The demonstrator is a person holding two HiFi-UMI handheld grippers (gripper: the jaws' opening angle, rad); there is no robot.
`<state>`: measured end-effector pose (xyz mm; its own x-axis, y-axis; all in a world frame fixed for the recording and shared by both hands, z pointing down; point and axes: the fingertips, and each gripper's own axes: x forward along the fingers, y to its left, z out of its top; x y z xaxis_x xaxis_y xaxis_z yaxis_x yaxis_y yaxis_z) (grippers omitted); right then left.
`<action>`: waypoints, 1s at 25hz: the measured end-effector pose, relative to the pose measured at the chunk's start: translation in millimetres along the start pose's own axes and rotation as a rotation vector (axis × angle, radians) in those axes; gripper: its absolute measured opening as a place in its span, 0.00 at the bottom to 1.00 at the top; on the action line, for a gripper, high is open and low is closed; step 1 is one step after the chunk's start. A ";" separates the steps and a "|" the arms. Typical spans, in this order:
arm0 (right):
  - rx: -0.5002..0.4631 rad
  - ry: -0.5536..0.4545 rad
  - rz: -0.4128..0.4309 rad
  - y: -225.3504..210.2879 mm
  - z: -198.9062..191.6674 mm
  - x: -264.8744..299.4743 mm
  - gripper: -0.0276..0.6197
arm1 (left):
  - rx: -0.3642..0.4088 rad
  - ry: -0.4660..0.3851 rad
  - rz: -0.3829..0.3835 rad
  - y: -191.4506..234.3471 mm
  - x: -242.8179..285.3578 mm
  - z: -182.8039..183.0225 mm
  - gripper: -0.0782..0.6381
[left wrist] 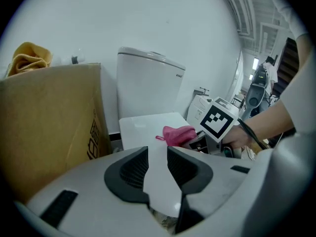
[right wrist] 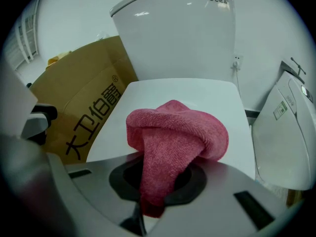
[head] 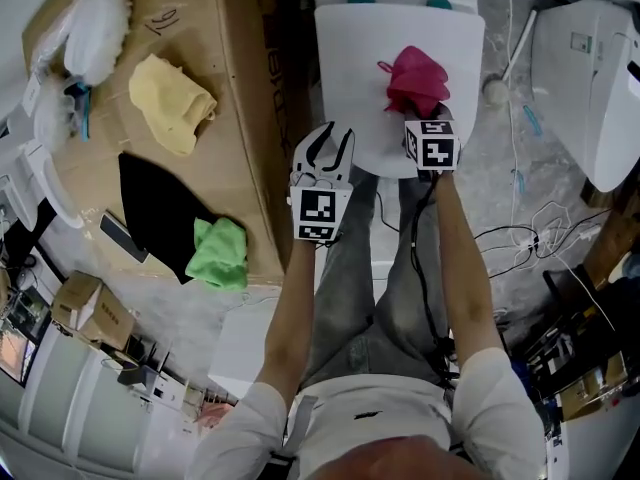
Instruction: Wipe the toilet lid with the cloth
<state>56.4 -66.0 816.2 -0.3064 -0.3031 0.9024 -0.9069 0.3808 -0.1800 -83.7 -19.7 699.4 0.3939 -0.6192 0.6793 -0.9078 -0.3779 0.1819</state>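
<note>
Right gripper [right wrist: 158, 181] has its jaws clamped on the pink cloth [right wrist: 173, 132] — bunched up over the white toilet lid [right wrist: 197, 90]. Left gripper [left wrist: 158, 169] hovers at the lid's near edge — jaws slightly apart, empty.

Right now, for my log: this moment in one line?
right gripper shut on pink cloth | over toilet lid | left gripper open, empty

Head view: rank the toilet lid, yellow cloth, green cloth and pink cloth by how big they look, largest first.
1. toilet lid
2. yellow cloth
3. green cloth and pink cloth: about alike here, and the pink one is bunched up, so I won't rank them.
</note>
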 end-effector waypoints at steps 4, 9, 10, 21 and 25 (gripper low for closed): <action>-0.044 0.009 0.030 23.8 0.8 5.3 0.14 | -0.027 -0.002 0.016 4.0 -9.4 -8.8 0.30; -0.104 0.024 0.071 55.3 1.8 11.9 0.14 | -0.060 -0.008 0.037 9.2 -21.0 -17.2 0.30; -0.115 0.027 0.078 61.4 1.6 13.0 0.14 | -0.065 -0.009 0.040 10.1 -23.4 -18.7 0.30; -0.217 0.053 0.162 119.9 -8.0 21.1 0.14 | -0.106 -0.013 0.049 11.3 -42.8 -35.5 0.30; -0.268 0.061 0.187 132.4 -13.6 20.6 0.14 | -0.103 -0.008 0.042 8.0 -41.8 -39.4 0.30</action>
<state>-66.1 -9.9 816.3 -0.4354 -0.1559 0.8866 -0.7257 0.6436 -0.2432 -113.1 30.3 700.5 0.3558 -0.6387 0.6823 -0.9334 -0.2791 0.2255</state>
